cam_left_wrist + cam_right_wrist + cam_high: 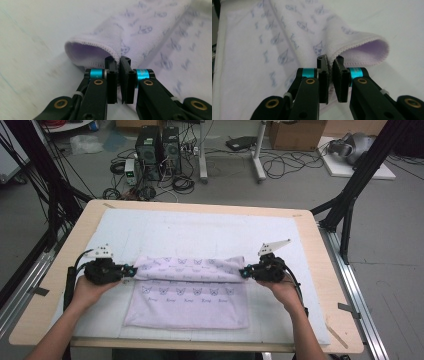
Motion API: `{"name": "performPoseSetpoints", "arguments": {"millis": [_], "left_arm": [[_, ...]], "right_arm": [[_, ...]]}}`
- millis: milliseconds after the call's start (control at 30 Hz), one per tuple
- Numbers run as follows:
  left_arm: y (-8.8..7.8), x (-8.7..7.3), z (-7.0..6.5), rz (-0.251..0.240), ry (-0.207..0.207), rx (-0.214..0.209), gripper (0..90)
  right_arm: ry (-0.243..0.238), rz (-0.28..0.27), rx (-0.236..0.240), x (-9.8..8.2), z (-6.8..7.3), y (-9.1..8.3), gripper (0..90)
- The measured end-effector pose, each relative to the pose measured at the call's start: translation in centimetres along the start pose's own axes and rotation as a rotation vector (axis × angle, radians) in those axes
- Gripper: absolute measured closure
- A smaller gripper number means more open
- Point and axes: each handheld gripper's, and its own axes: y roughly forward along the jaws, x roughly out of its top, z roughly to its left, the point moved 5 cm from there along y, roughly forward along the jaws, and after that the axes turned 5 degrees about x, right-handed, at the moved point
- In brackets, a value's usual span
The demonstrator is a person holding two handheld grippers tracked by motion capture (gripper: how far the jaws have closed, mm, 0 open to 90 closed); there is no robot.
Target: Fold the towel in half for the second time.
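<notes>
The towel [187, 292], lilac with butterfly print, lies on a white mat [200, 232] on the counter [320, 270], its far edge folded over toward the person. The left tool [131, 270] pinches the fold's left corner, jaws nearly closed. The right tool [243, 272] pinches the right corner likewise.

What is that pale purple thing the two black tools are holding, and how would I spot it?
Look at the wooden table and the white mat covering it. On the mat lies a lilac towel printed with small butterflies, its far edge folded over towards the person. The left gripper and right gripper pinch that fold's two ends.
</notes>
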Motion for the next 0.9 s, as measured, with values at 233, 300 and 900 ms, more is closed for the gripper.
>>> {"name": "performPoseSetpoints", "arguments": {"millis": [233, 300, 900], "left_arm": [[-0.1, -0.6, 0.1, 0.078, 0.03, 0.015, 61.9], [-0.8, 0.3, 0.5, 0.058, 0.025, 0.031, 54.3], [4.6, 3.3, 3.5, 0.12, -0.053, 0.005, 73.6]], "right_arm": [[0.009, -0.011, -0.05, -0.7, -0.1, -0.7, 55.2], [0.01, -0.025, -0.064, -0.3, -0.4, -1.3, 50.3], [0.095, 0.037, -0.03, 2.3, -4.5, 3.2, 63.8]]}}
